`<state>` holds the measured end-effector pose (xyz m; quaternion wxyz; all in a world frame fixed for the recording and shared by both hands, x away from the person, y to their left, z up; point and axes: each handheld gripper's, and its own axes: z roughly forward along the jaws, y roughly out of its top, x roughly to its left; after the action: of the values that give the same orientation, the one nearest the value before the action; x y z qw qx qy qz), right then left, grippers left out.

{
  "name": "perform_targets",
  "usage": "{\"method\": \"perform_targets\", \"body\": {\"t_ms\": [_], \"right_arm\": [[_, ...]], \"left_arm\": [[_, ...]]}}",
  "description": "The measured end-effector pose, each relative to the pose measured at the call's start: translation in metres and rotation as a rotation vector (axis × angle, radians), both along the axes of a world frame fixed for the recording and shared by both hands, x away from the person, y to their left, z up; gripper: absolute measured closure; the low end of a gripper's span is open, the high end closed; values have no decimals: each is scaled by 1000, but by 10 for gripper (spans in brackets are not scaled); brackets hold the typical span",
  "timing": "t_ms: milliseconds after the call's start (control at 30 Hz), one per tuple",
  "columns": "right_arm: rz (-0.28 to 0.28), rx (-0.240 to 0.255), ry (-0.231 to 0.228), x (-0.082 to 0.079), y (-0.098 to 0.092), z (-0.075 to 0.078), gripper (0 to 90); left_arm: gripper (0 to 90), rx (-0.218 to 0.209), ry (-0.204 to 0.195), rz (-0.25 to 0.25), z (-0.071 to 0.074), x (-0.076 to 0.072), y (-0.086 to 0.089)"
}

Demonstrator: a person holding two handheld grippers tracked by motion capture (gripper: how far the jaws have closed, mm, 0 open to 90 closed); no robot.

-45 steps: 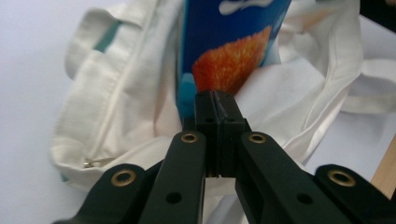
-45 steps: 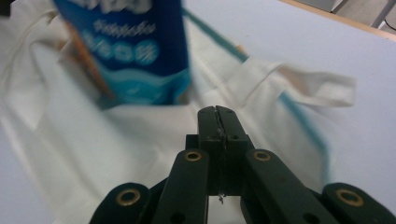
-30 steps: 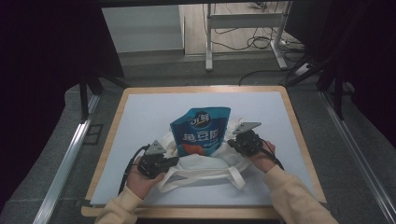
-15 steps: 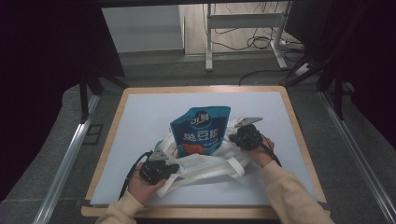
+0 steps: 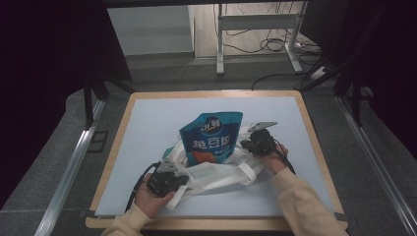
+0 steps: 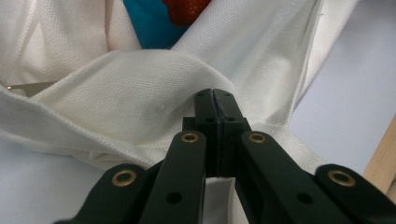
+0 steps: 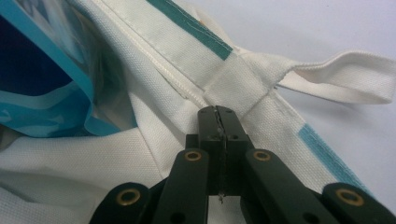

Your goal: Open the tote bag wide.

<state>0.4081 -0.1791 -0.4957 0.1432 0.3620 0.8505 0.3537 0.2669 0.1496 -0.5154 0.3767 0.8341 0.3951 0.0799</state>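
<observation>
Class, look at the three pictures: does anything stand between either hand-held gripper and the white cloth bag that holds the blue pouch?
Nothing visible does. The left hand-held gripper is shut on the white cloth bag at its near edge, and the right hand-held gripper is shut on it beside a handle strap. The blue pouch stands inside, between them.

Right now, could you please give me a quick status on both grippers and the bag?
Left gripper shut on white tote bag, near edge. Right gripper shut on its rim by a handle. Blue pouch upright inside. Nothing in the way.

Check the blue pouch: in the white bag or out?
Partly in: the blue pouch stands with its lower part inside the white bag, top sticking out.
</observation>
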Motion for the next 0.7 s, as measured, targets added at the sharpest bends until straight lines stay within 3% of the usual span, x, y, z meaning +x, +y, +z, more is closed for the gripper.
{"method": "perform_targets", "body": {"t_ms": [167,333,433,600,700], "right_arm": [[12,7,-37,-6,-2,2,889],[24,81,-103,-23,-12,16,889],[20,145,-141,-36,-23,29,889],[15,187,-183,-56,-47,43,885],[4,199,-195,-67,-64,45,838]], "left_arm": [[899,-45,-24,6,6,0,3],[898,-100,-66,18,19,-2,10],[898,-120,-87,22,26,-4,15],[891,-154,-127,45,35,-8,27],[873,-177,-149,64,38,-10,36]]}}
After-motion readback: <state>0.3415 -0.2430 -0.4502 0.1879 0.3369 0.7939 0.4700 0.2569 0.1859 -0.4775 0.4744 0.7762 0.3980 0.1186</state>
